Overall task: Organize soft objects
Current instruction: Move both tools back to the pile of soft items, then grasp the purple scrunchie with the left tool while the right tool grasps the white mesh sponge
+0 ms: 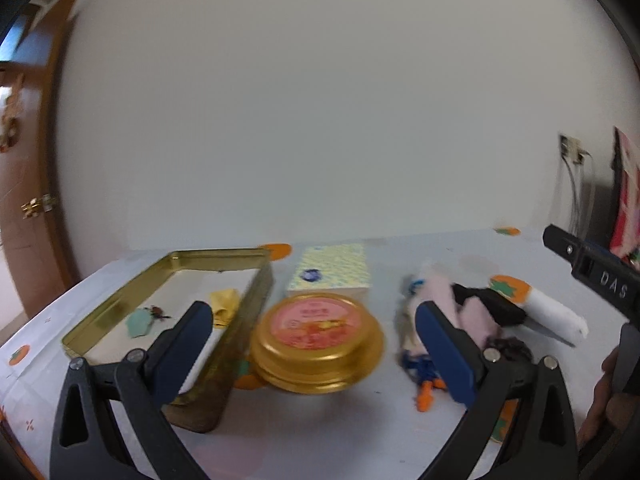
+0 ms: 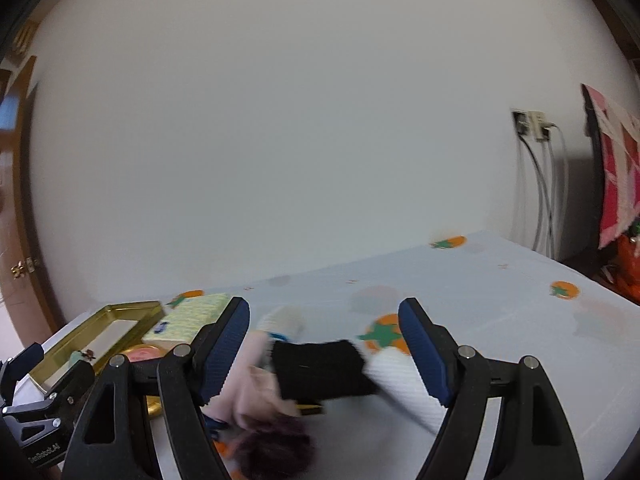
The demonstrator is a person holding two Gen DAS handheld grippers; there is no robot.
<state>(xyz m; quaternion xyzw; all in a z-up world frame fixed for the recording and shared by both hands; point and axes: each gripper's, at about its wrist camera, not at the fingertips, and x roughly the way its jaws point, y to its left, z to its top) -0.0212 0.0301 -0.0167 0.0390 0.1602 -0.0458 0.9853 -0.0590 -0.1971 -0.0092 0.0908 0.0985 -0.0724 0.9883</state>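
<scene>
Socks lie heaped between your right gripper fingers, jaws spread, nothing grasped. Left gripper likewise released. Pickup step pending, I judge: lower, clench one, carry to gold tin.

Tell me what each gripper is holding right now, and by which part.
Nothing is held. The left gripper is open above the round gold tin; the right gripper is open over the black-and-white rolled sock without touching it.

gold tin gleaming | tablecloth showing orange fruit print on pale blue | sock looking black ahead
</scene>
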